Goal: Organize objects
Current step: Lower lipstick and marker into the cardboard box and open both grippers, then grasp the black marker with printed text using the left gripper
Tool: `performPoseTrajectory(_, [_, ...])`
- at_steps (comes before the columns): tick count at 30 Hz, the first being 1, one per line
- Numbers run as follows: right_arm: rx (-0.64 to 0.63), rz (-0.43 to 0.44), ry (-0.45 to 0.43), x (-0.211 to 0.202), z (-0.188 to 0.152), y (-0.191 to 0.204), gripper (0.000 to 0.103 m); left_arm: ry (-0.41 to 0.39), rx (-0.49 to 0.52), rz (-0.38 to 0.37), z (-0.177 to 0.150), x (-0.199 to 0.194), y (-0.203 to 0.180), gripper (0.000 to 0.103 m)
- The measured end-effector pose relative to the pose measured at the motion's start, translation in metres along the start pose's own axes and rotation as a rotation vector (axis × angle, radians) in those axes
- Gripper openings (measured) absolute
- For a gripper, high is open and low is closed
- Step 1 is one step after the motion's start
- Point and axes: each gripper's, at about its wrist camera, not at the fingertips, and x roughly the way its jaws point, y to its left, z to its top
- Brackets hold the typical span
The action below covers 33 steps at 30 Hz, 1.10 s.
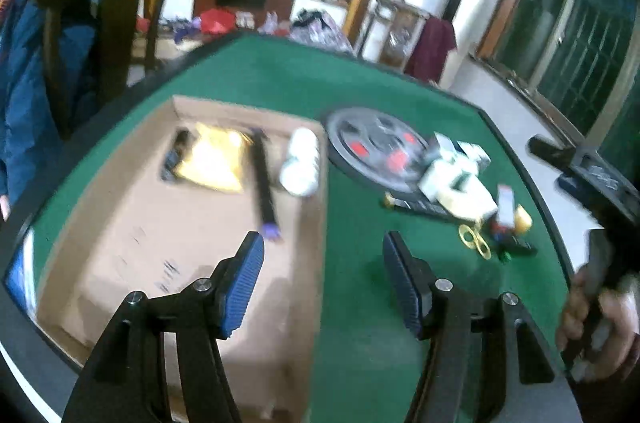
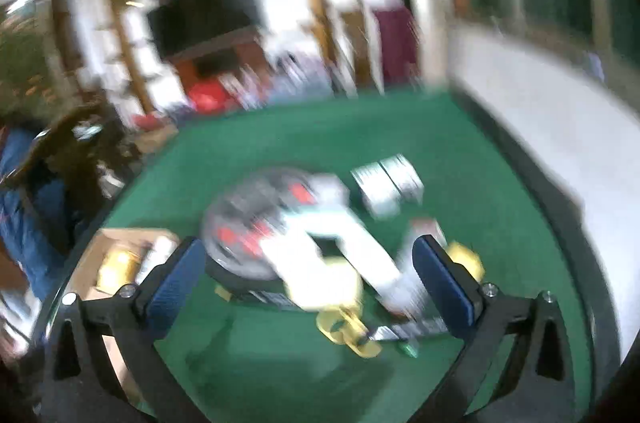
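Now we are between pickups: left claw (image 1: 323, 283) and right claw (image 2: 308, 281) both released, empty. Next, we lower the right onto the yellow scissors (image 2: 346, 333) on the counter (image 2: 460, 159), bound for the cardboard box (image 1: 120, 243).

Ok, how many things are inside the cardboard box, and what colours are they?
Black: 2, a long stick with a purple tip and a small dark thing, too blurry to name
Gold: 1, a shiny packet
White: 1, a roll
Total: 4 in the cardboard box
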Motion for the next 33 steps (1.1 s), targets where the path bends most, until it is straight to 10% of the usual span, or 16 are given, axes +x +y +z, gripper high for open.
performPoseTrajectory(8, [0.187, -0.041, -0.015, -0.002, -0.019, -0.091, 0.103, 0.047, 0.005, -0.012, -0.011, -0.002, -0.041, 0.056])
performPoseTrajectory(26, [0.322, -0.03, -0.114, 0.009, 0.005, -0.156, 0.103, 0.139, 0.047, 0.04, 0.017, 0.067, -0.047, 0.056])
performPoseTrajectory(33, [0.344, -0.011, -0.059, 0.024, 0.006, -0.163, 0.103, 0.162, 0.267, -0.063, 0.033, 0.113, -0.104, 0.056])
